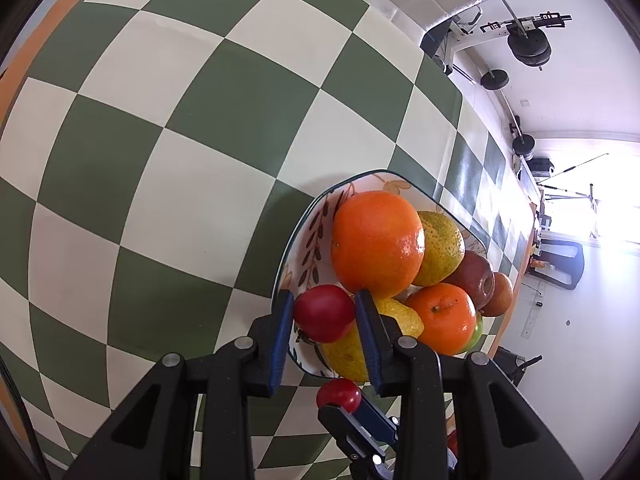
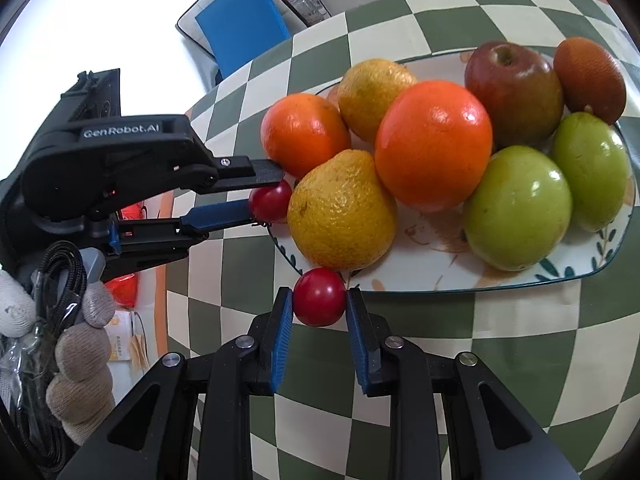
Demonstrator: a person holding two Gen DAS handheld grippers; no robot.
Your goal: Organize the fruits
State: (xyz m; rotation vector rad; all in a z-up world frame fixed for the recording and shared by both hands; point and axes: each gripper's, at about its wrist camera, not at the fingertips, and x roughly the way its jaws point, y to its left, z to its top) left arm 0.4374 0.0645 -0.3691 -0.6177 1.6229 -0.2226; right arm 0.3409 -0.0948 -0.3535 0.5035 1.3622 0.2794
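A patterned plate [image 2: 440, 280] on the checked tablecloth holds several fruits: a big orange [image 2: 434, 144], a yellow citrus [image 2: 340, 212], a red apple [image 2: 514, 88] and two green fruits [image 2: 518, 212]. My left gripper [image 1: 324, 314] is shut on a small red tomato [image 1: 325, 312] at the plate's near edge; the right wrist view shows that gripper [image 2: 268, 196] from the side, tomato [image 2: 272, 202] between its tips. My right gripper [image 2: 319, 300] is shut on a second small red tomato [image 2: 319, 297] just before the plate's rim. The left wrist view shows it [image 1: 340, 396] low down.
The green and cream checked tablecloth [image 1: 180, 140] spreads wide to the left of the plate [image 1: 304, 240]. A person's gloved hand [image 2: 76, 344] holds the left gripper. A chair with a blue seat [image 2: 240, 20] stands beyond the table edge; exercise gear [image 1: 528, 44] lines the far wall.
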